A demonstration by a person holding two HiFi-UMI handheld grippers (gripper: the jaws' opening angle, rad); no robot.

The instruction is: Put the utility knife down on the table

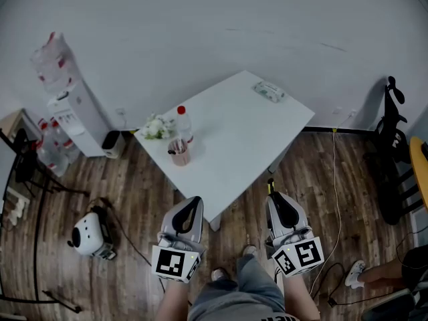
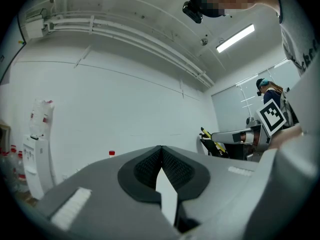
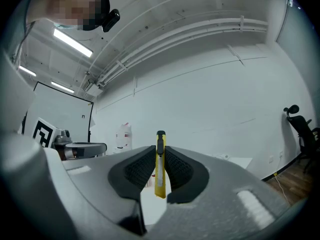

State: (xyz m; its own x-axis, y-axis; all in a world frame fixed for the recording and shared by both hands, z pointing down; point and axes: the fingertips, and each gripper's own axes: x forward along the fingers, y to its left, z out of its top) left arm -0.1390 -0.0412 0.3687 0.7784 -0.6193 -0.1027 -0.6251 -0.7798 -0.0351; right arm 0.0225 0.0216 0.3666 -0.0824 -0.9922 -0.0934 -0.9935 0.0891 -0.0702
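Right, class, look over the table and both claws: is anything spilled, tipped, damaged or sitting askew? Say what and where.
Only the white table looks askew: it stands cornerwise to the wall. The bottle and cup on it stand upright, nothing spilled. The right claw grips the yellow utility knife squarely.

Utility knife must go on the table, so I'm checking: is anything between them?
Nothing visible. The right gripper holds the utility knife by the near edge of the table; the surface ahead is bare, with the cup and bottle off toward the left side.
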